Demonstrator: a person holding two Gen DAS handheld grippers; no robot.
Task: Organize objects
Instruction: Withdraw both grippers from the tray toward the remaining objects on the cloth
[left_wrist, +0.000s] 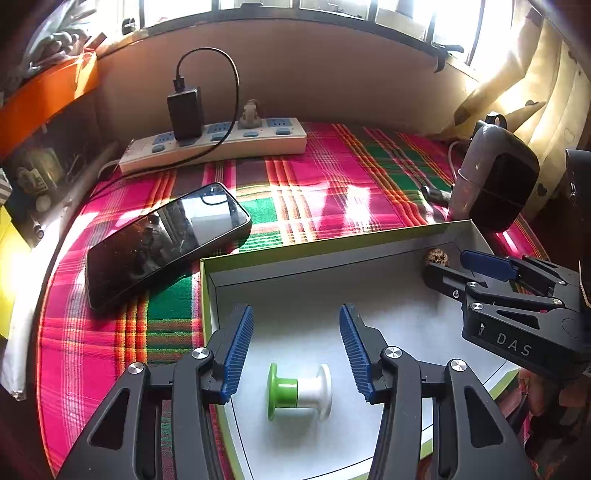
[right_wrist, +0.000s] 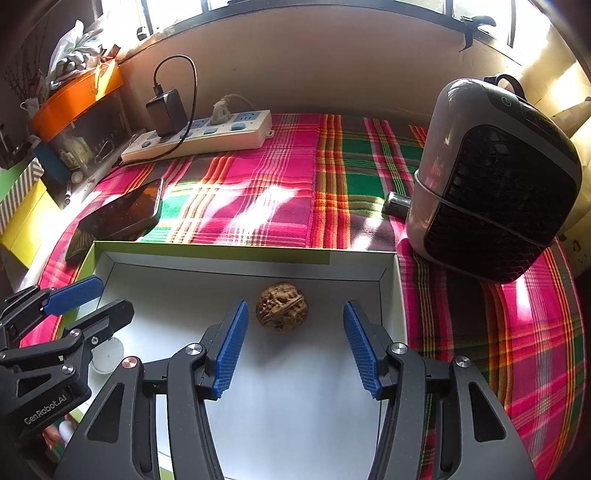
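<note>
Two grippers, both angled down into one shallow white box (left_wrist: 388, 254) with a green rim. Left gripper (left_wrist: 296, 349): jaws spread, nothing pinched; a green-and-white spool (left_wrist: 299, 391) lies on its side on the box floor between and below the blue pads, touching neither. Right gripper (right_wrist: 295, 343): jaws spread, nothing pinched; a walnut (right_wrist: 282, 306) sits on the box floor between the fingertips, nearer the left pad, free of both, close to the box's far wall. Box rests on a pink, green and orange plaid cloth (right_wrist: 280, 184). Beside the box's far left corner, a black phone (left_wrist: 166, 240) lies face up on the cloth. To the right of the box, a small grey and black fan heater (right_wrist: 495, 184) stands. Farther back, by the wall, a white power strip (left_wrist: 214, 147) carries a black charger (left_wrist: 185, 110) with a looping cable. Behind all, a sunlit window.
</note>
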